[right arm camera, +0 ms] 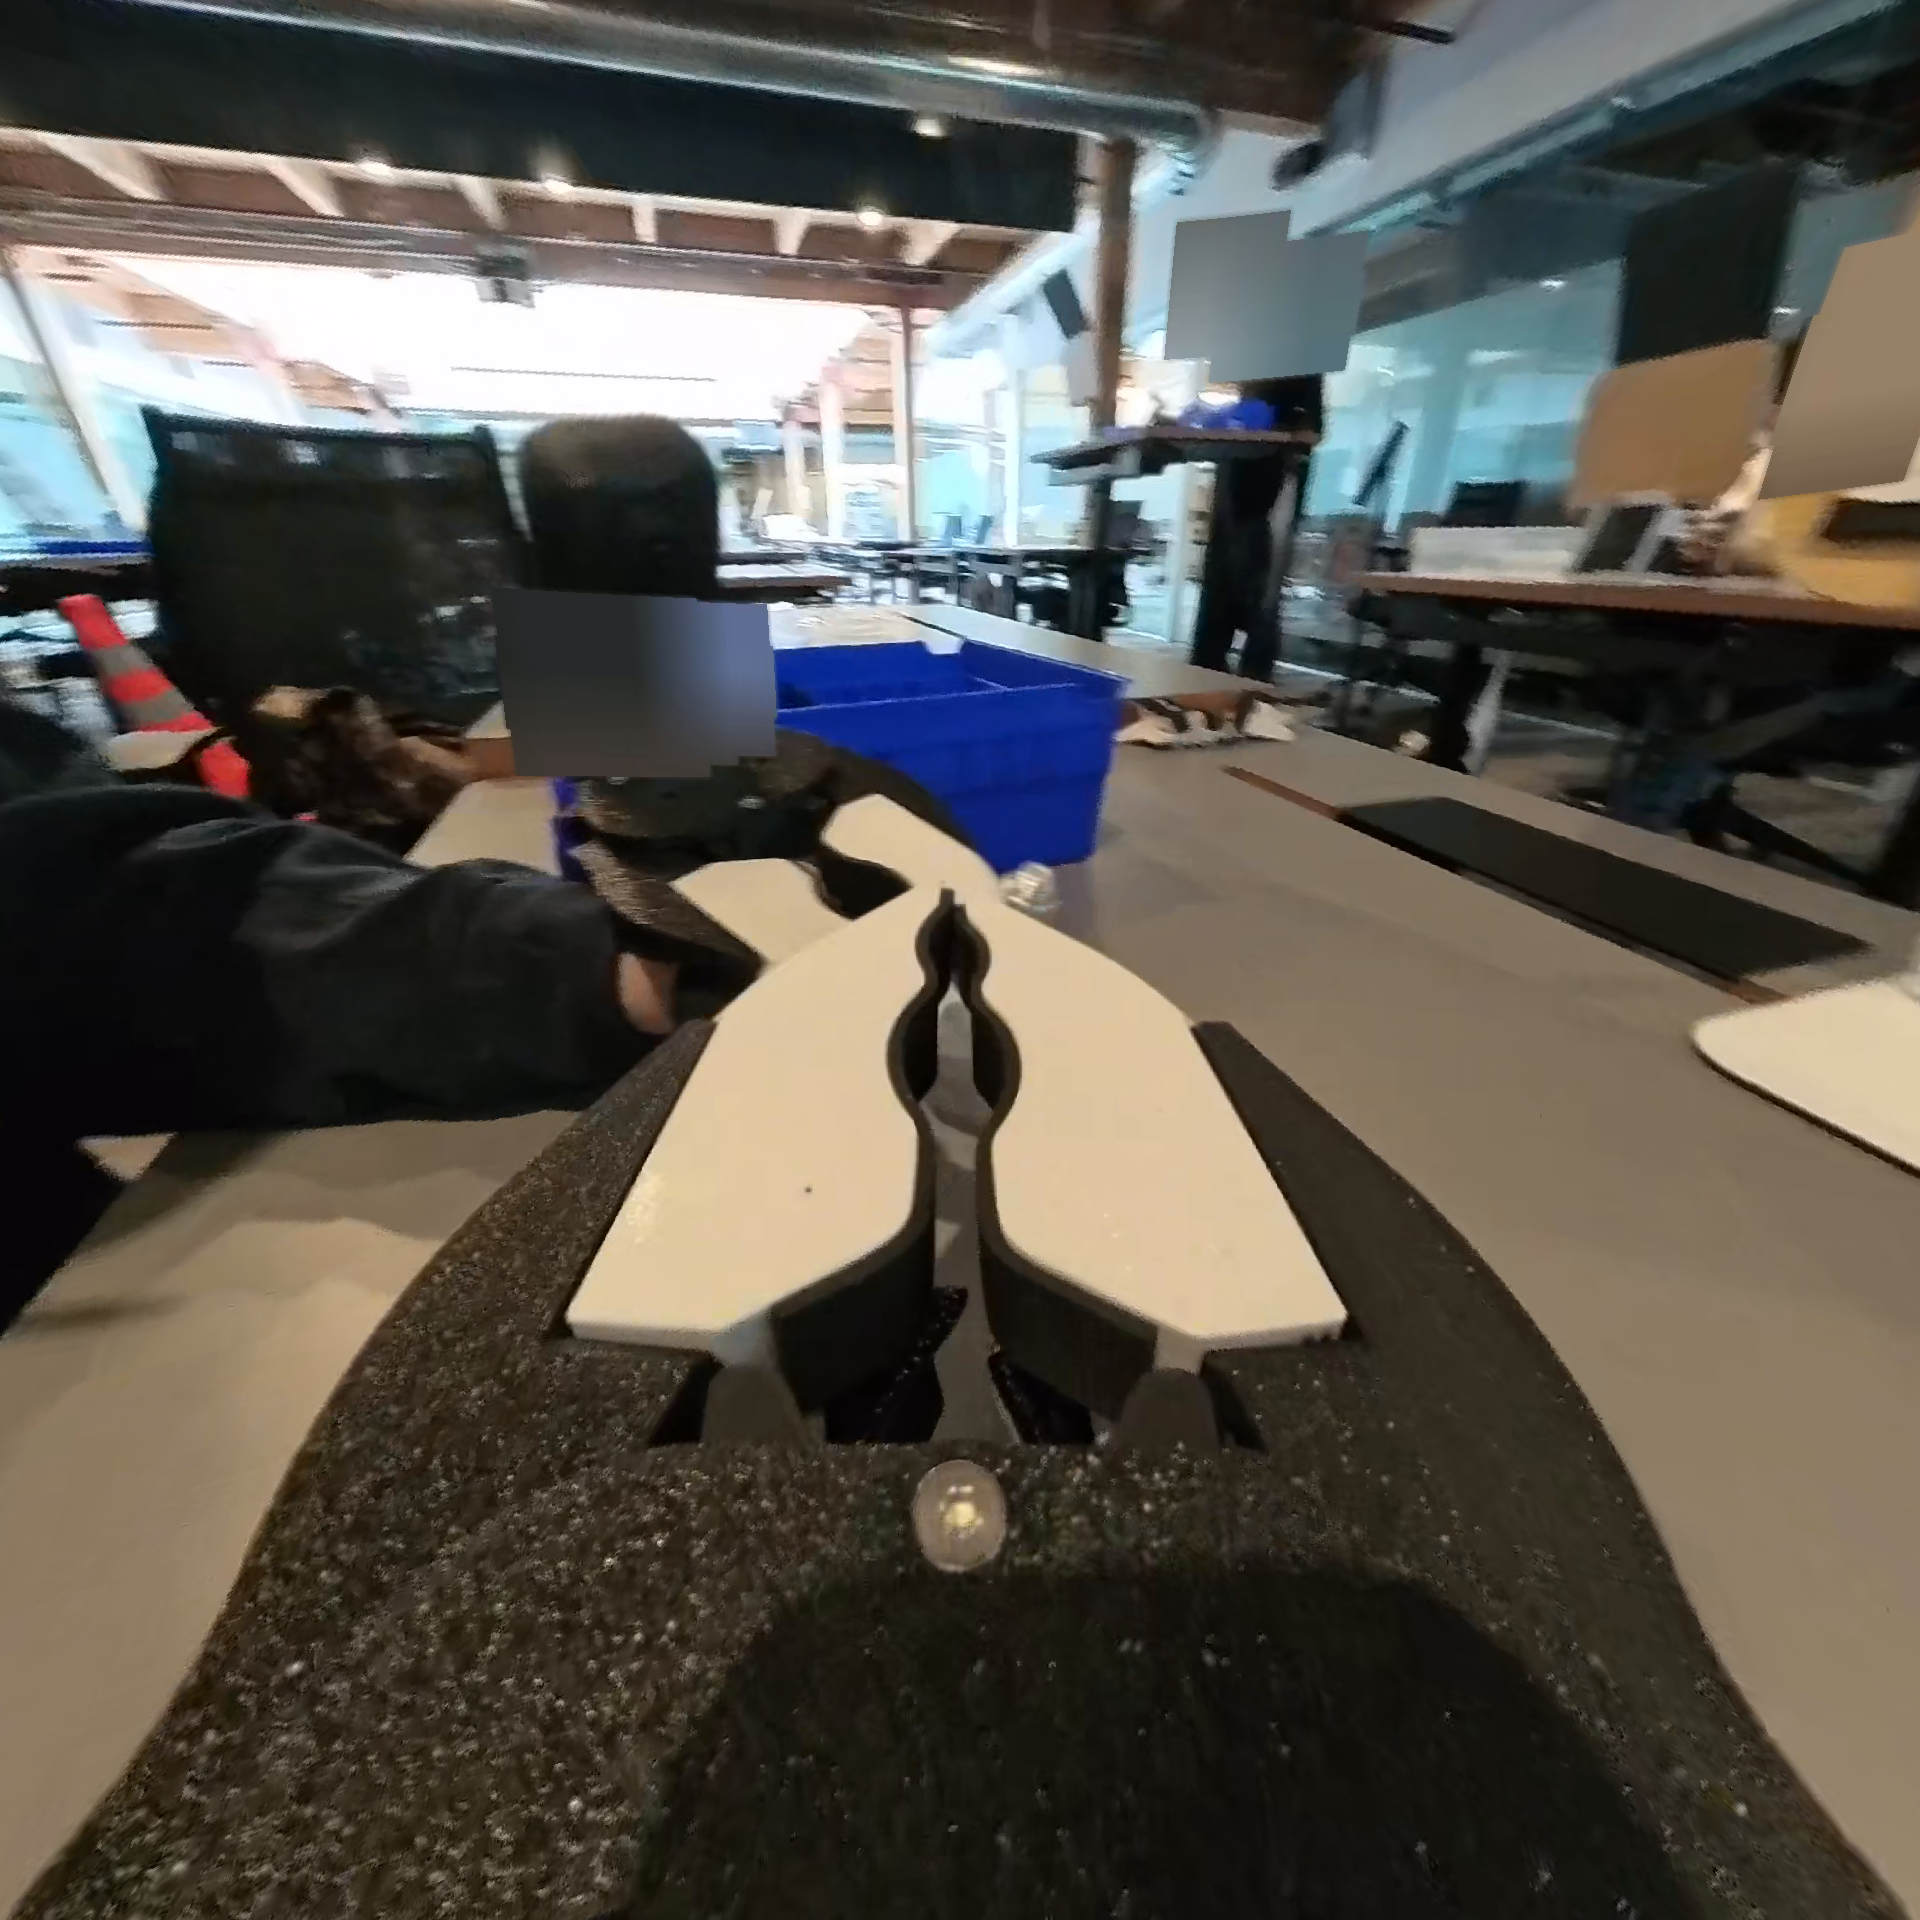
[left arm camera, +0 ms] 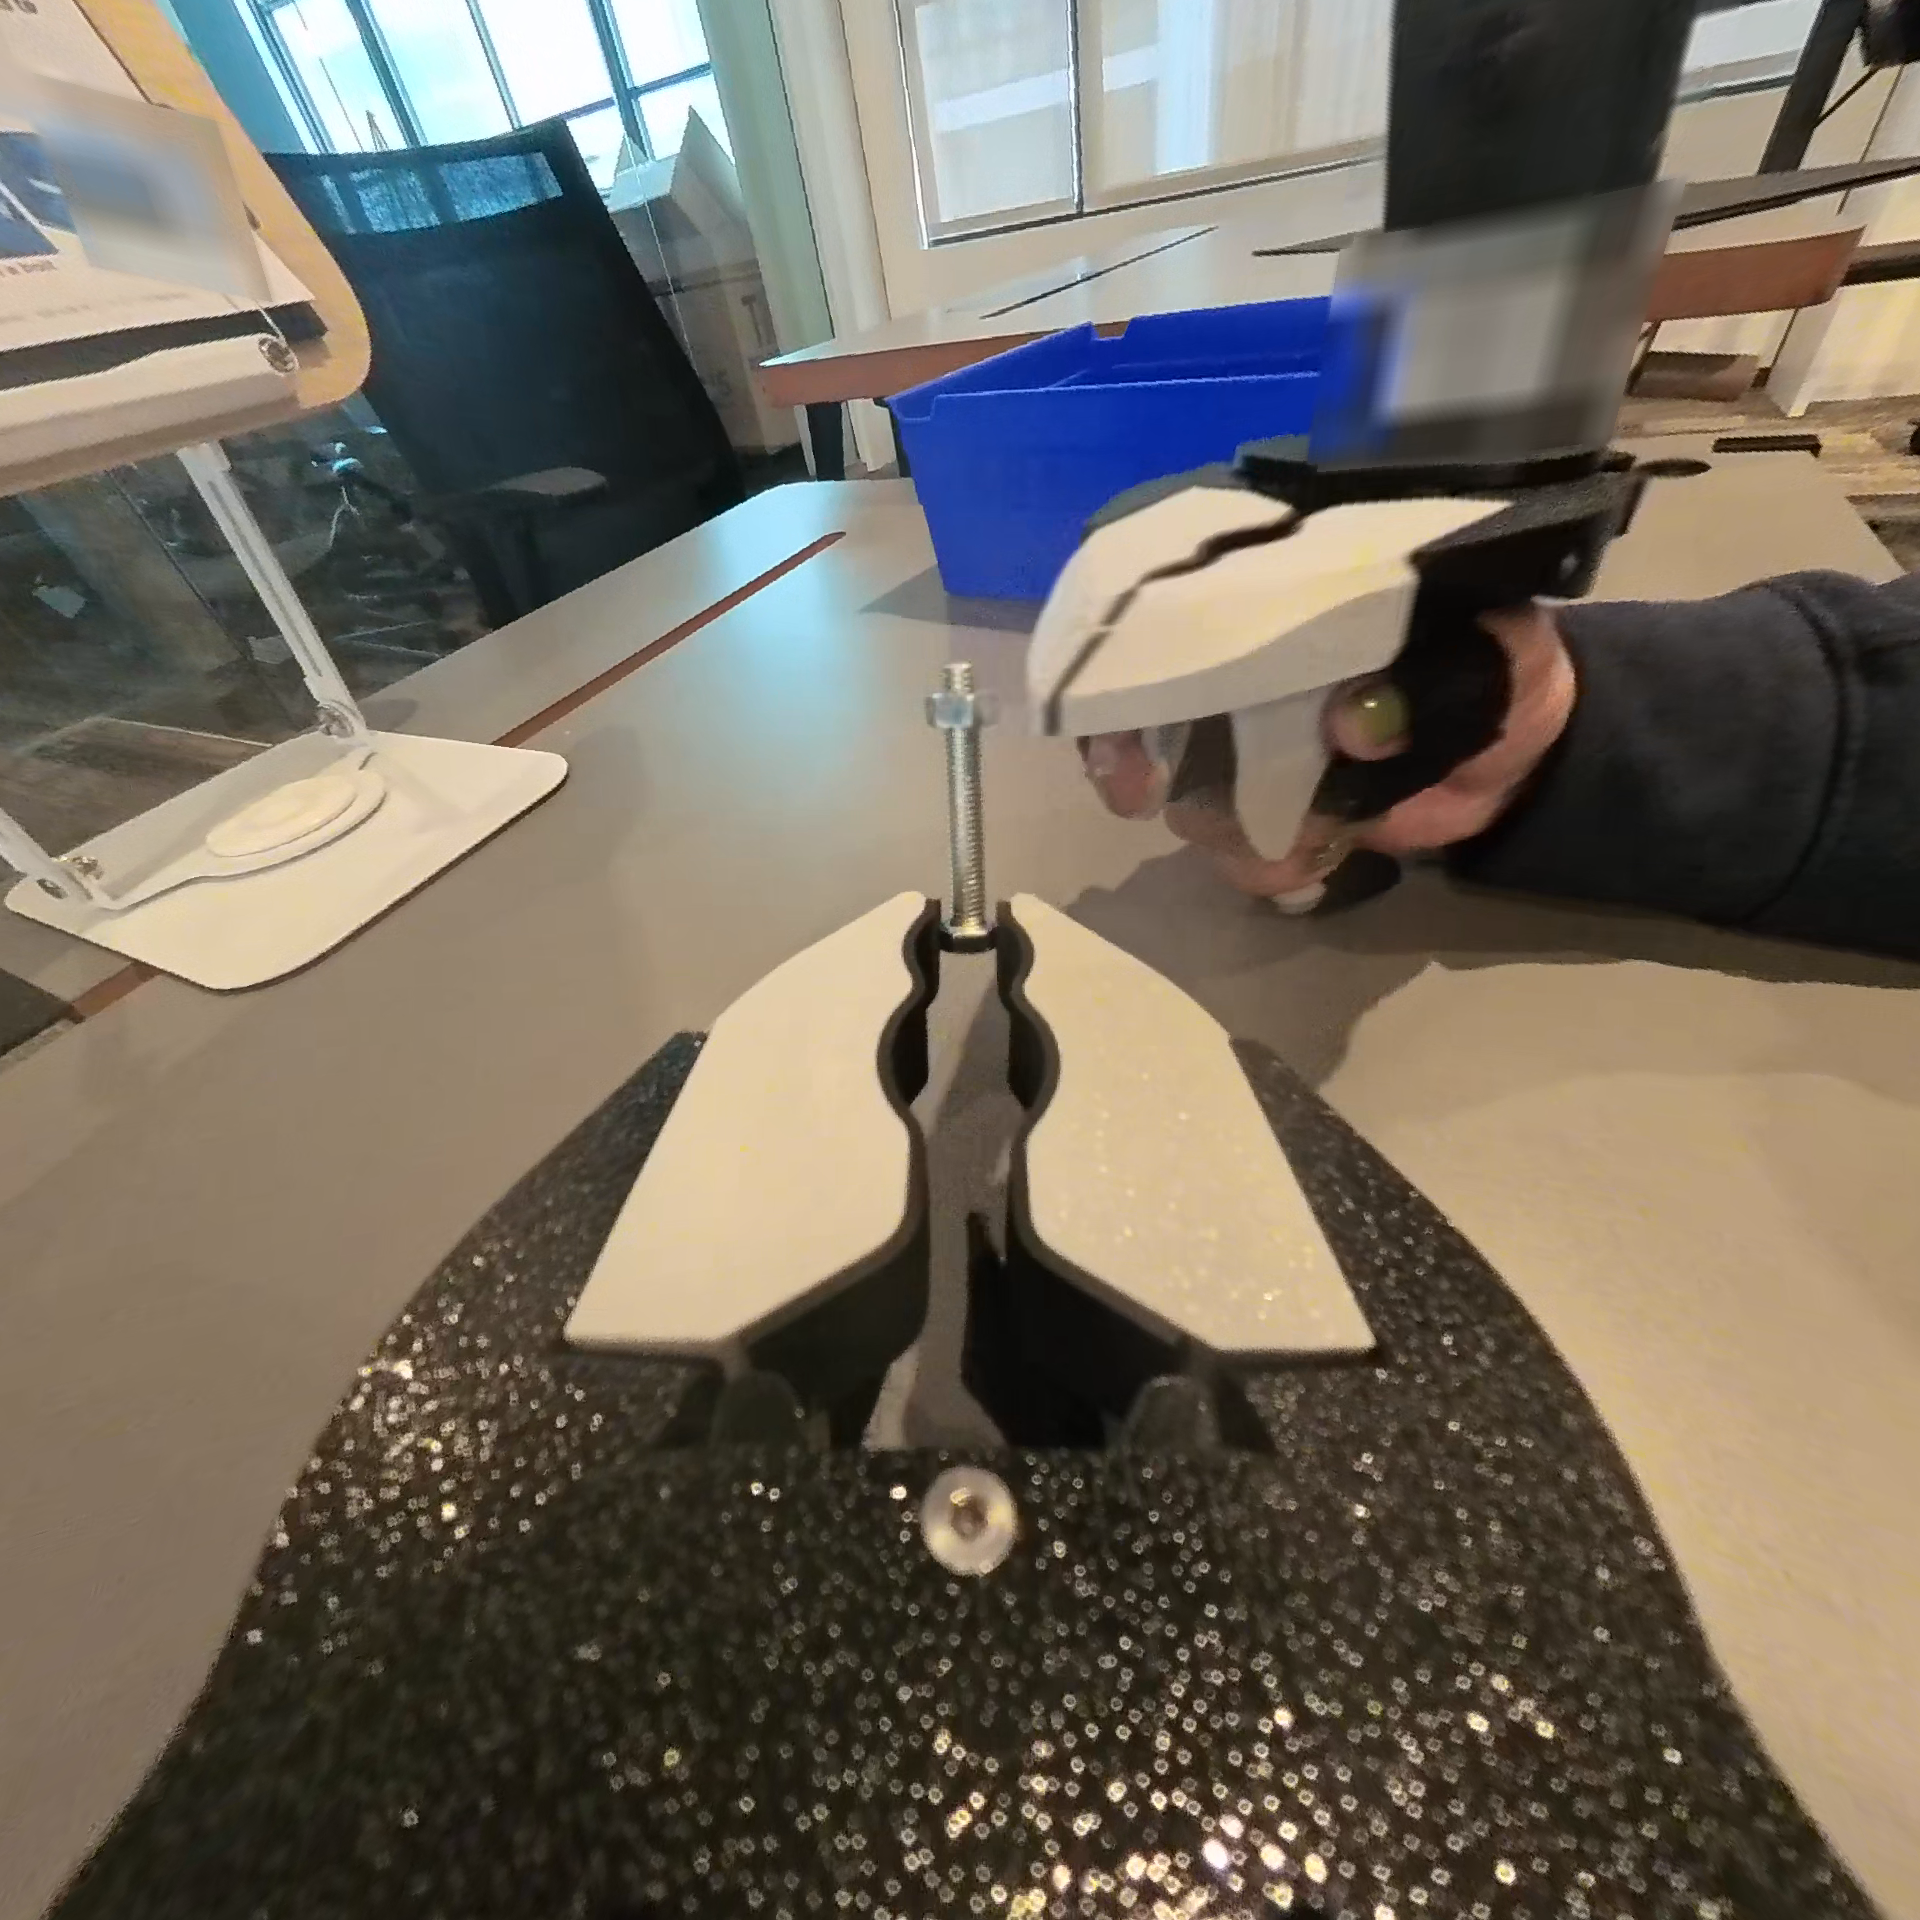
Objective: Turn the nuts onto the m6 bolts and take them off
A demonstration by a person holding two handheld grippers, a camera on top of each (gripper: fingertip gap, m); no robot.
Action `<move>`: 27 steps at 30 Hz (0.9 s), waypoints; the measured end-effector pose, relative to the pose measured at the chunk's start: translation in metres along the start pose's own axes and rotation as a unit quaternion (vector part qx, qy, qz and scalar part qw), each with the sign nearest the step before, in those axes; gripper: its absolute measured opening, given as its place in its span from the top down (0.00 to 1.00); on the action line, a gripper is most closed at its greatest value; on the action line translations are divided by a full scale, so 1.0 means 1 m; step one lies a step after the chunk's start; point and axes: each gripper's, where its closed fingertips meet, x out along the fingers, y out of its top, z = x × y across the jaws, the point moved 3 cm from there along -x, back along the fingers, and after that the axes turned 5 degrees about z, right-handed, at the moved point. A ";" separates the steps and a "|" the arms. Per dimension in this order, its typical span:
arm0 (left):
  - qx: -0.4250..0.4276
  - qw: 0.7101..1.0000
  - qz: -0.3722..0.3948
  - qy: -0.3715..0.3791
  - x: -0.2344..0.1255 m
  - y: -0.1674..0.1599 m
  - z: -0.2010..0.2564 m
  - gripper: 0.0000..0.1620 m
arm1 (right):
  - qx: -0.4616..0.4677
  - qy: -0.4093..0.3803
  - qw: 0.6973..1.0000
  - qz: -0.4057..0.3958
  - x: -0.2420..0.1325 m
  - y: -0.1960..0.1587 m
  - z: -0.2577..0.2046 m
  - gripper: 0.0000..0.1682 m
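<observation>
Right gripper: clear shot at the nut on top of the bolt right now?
Probably yes. The nut sits exposed near the top of the upright bolt, which the left gripper clamps only at its base. The right gripper is shut, beside the nut with open air between; it must open first.

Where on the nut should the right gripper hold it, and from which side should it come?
Probably on two opposite flats of the nut, coming level from the right, where the right gripper now sits shut. The bolt stands upright in the left gripper, so the nut's sides are free all around.
</observation>
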 end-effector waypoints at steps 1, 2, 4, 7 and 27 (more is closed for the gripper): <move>-0.001 1.000 0.001 0.001 0.000 0.000 0.000 0.94 | 0.000 0.012 1.000 -0.003 0.000 0.000 -0.003 1.00; -0.001 1.000 0.001 0.001 0.000 0.000 0.000 0.94 | -0.001 0.016 1.000 -0.008 0.000 0.000 -0.004 1.00; -0.001 1.000 0.001 0.001 0.000 0.000 0.000 0.94 | 0.003 0.008 1.000 -0.007 -0.002 0.001 -0.001 1.00; 0.001 1.000 0.000 -0.001 0.000 0.000 0.000 0.94 | 0.020 -0.034 0.999 -0.008 -0.005 0.000 0.012 1.00; 0.002 1.000 -0.002 -0.008 0.000 0.000 0.003 0.94 | 0.015 -0.072 0.997 -0.037 -0.005 -0.008 0.021 1.00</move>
